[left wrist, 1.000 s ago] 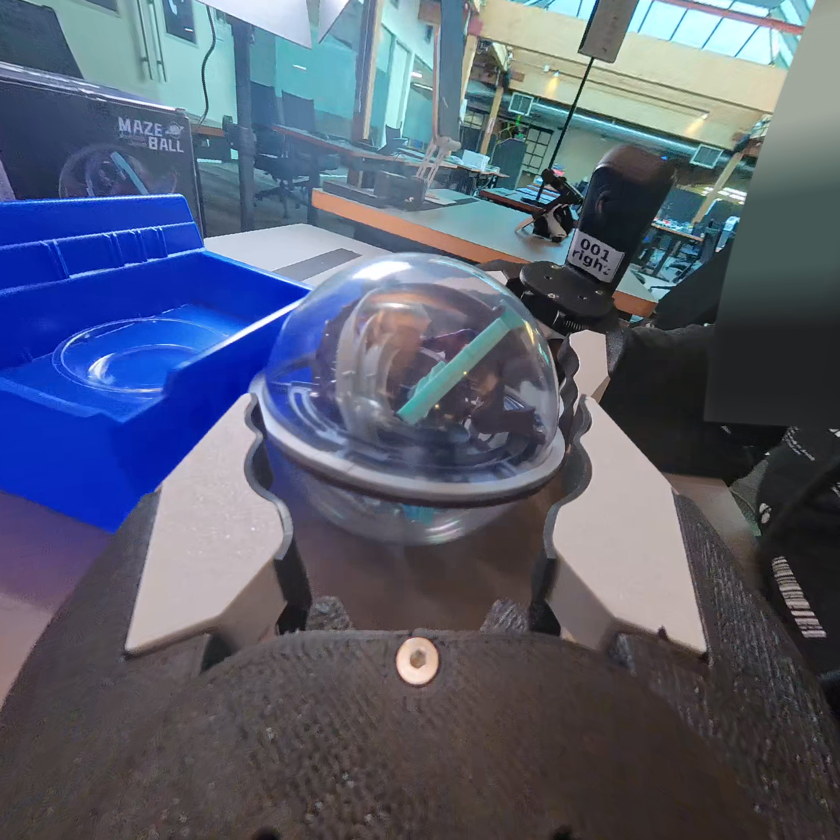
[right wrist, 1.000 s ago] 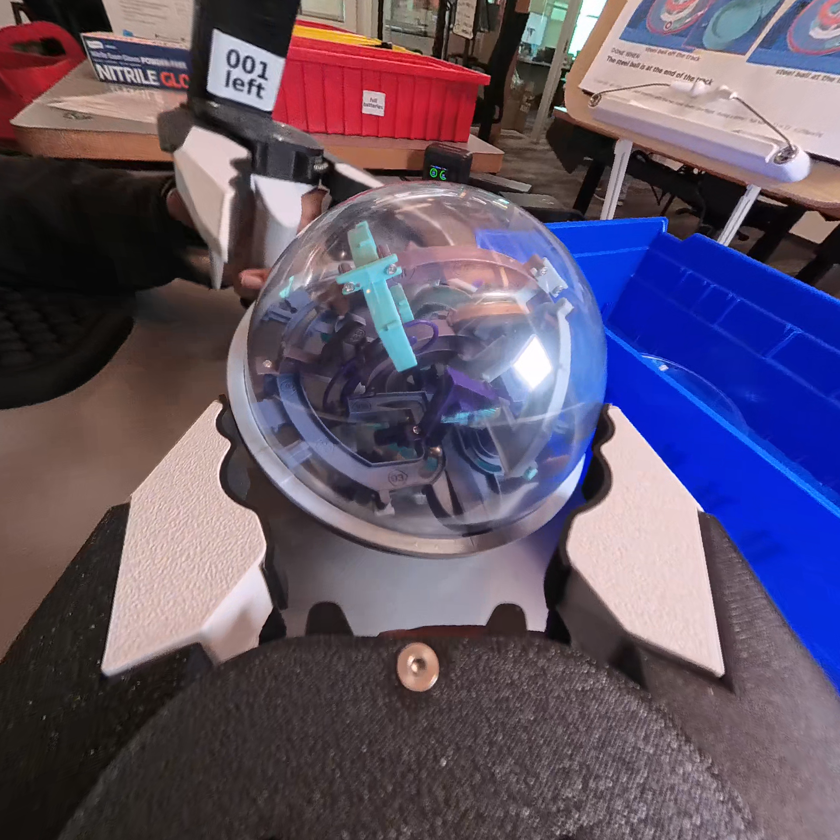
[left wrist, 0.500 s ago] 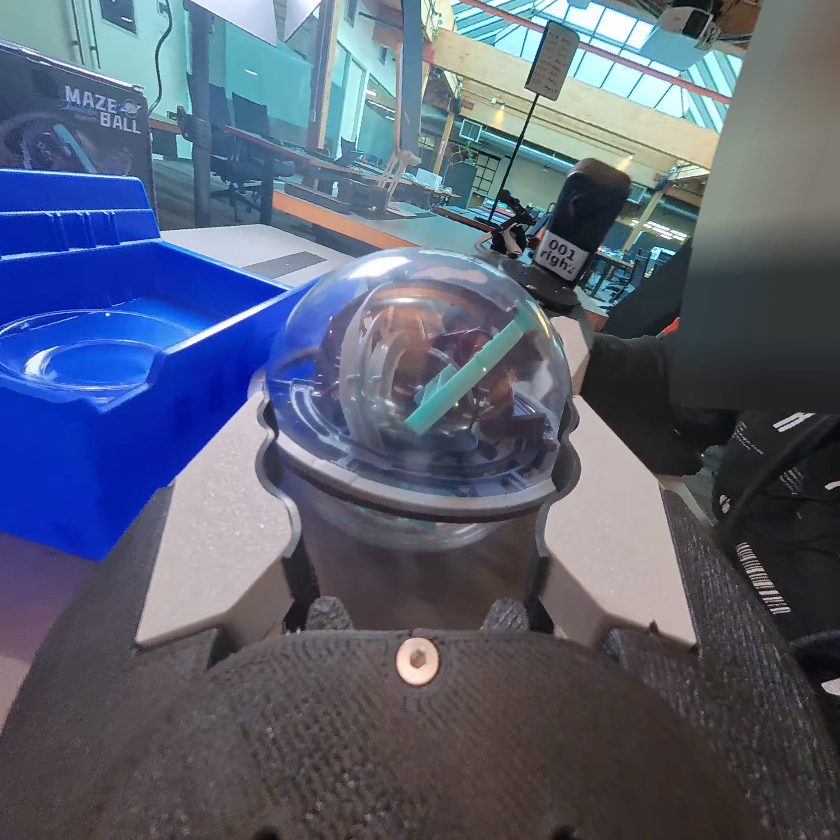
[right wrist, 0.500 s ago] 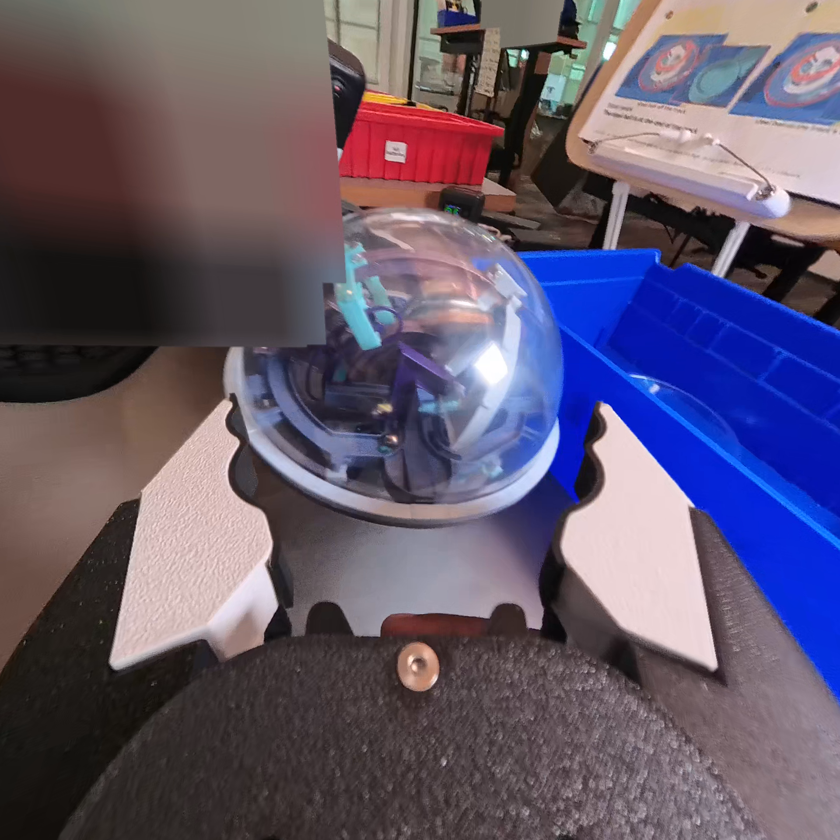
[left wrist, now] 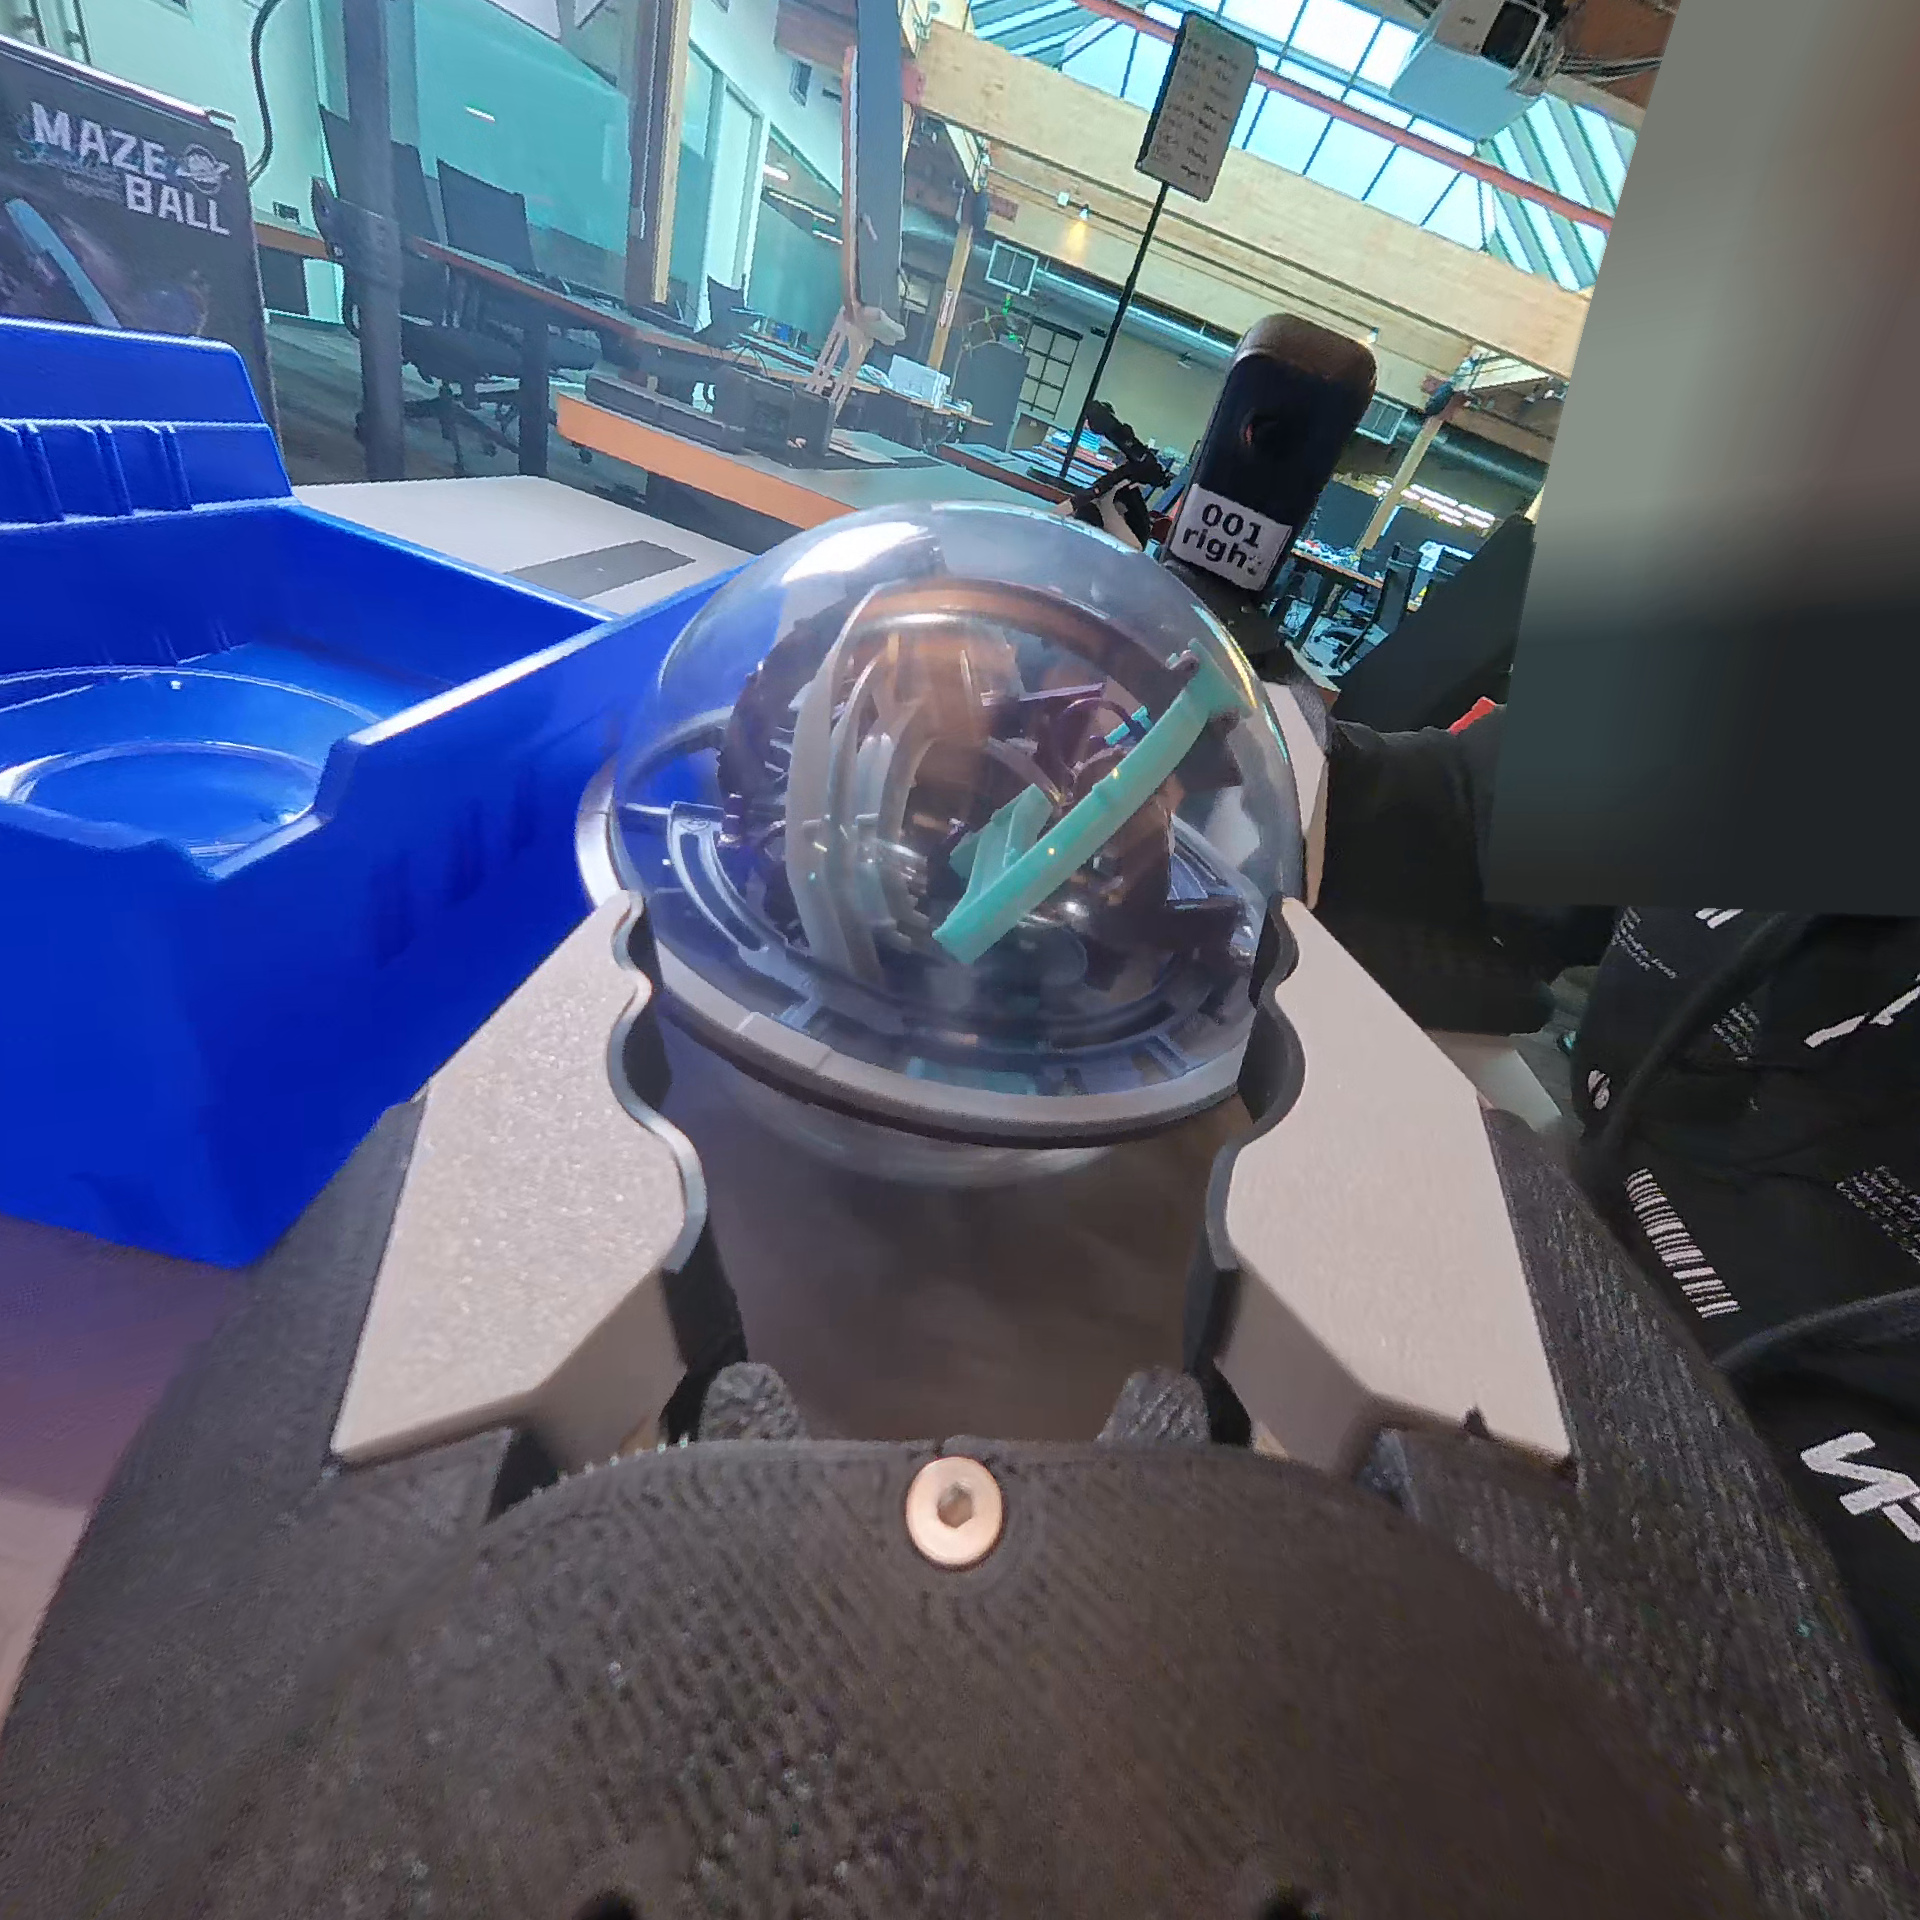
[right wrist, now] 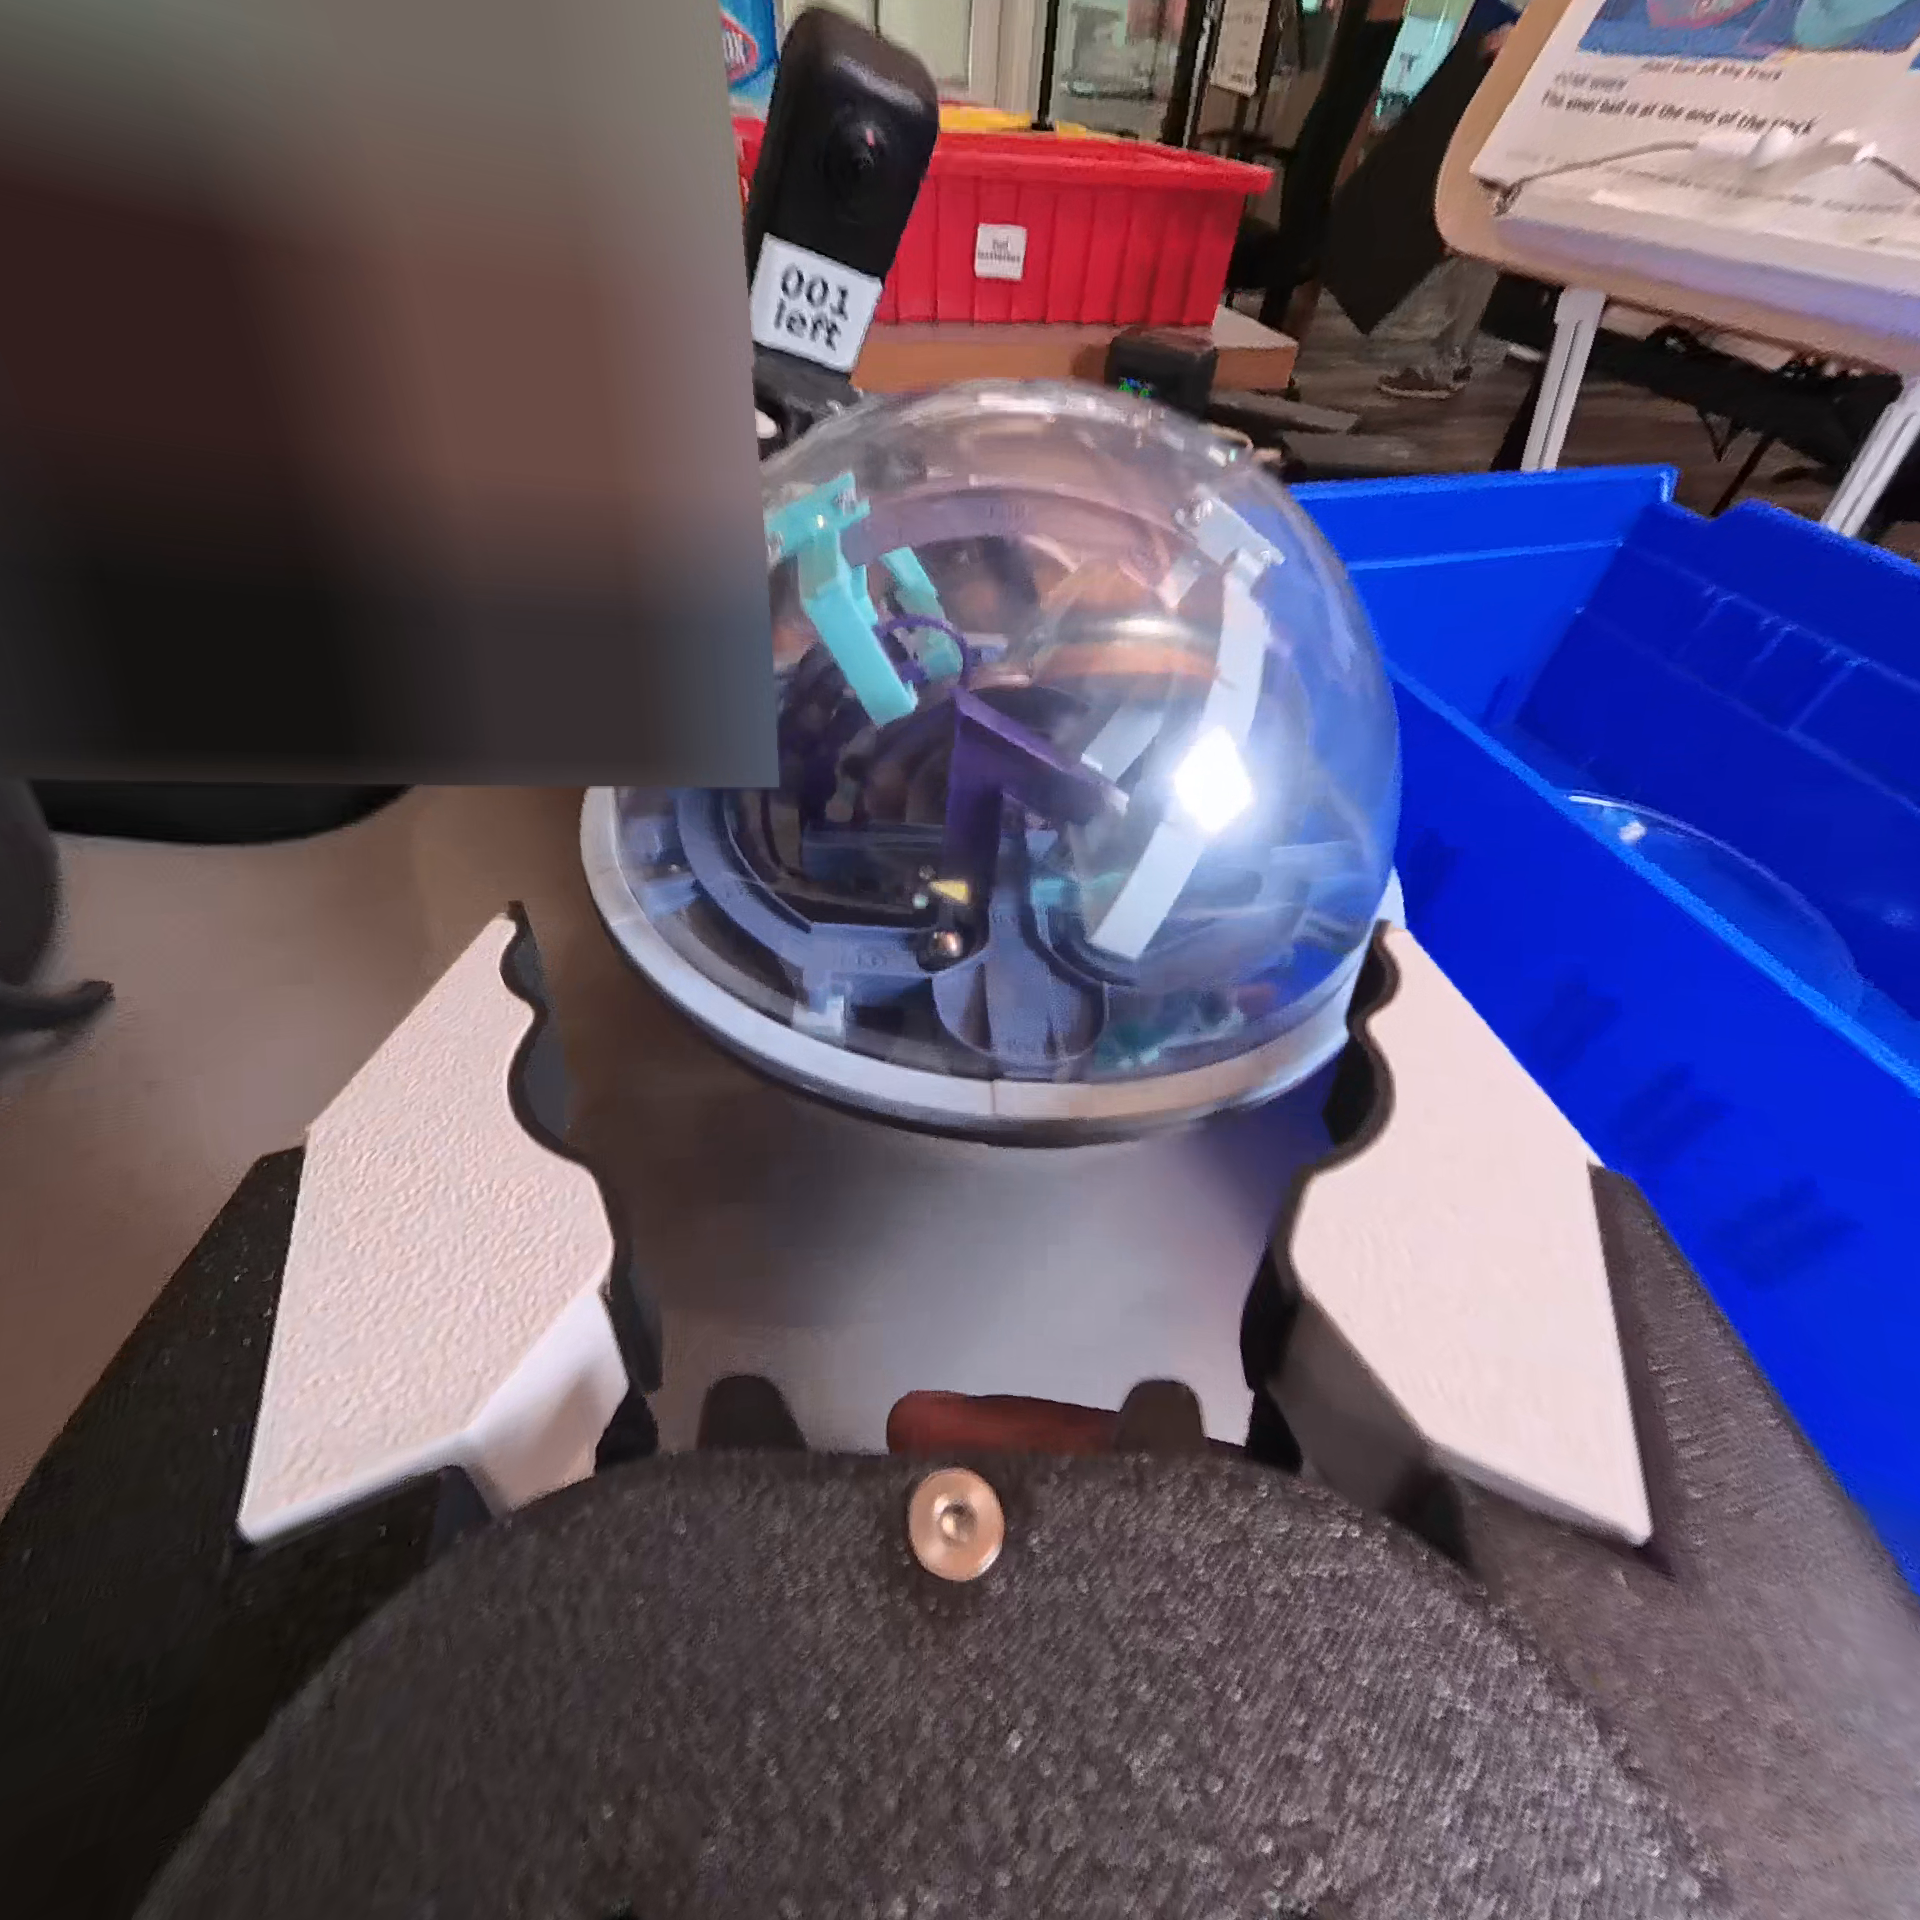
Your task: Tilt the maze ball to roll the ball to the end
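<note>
Both grippers, left gripper (left wrist: 951, 997) and right gripper (right wrist: 951, 1029), still clench the maze ball (left wrist: 951, 821), now tilted flatter beside the blue tray (left wrist: 208, 935) (labelled tags, printed box (left wrist: 125, 208) behind)

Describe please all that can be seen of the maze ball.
The maze ball is a clear plastic sphere with a grey band around its middle. Inside are tangled tracks in grey, purple, brown and teal, and a small steel ball near the band. It sits between the white fingers of both grippers, beside a blue bin.
</note>
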Demonstrator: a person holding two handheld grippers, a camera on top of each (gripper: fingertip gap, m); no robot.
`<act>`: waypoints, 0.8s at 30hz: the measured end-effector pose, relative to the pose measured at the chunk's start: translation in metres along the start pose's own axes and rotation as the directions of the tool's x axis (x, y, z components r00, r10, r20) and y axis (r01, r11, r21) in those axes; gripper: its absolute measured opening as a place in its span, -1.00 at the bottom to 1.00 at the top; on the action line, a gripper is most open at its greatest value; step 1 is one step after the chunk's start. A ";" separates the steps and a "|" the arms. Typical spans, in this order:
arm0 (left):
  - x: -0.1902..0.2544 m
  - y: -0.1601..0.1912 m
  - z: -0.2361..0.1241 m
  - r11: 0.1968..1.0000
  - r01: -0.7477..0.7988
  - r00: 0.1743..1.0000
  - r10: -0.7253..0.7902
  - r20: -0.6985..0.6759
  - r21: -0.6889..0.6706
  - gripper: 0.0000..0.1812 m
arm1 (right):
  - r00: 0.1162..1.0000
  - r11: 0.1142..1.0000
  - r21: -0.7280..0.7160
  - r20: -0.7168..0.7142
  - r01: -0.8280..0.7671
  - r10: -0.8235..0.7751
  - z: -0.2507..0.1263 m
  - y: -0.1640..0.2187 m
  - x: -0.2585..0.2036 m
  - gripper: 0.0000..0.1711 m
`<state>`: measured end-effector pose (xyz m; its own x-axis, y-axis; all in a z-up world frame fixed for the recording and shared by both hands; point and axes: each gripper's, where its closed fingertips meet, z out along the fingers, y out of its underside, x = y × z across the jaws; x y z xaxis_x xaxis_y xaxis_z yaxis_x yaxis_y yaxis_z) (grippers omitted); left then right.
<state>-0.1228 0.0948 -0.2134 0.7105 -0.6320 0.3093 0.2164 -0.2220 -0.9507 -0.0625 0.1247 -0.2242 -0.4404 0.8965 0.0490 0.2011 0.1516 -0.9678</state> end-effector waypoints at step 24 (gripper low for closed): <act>-0.001 0.012 -0.004 0.997 0.034 0.999 -0.035 -0.016 -0.066 0.22 | 0.995 0.999 0.015 -0.098 0.037 -0.035 0.009 -0.002 0.005 0.69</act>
<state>-0.1235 0.0904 -0.2252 0.6913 -0.6359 0.3431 0.1957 -0.2923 -0.9361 -0.0732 0.1251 -0.2244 -0.3592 0.9271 0.1070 0.1719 0.1784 -0.9688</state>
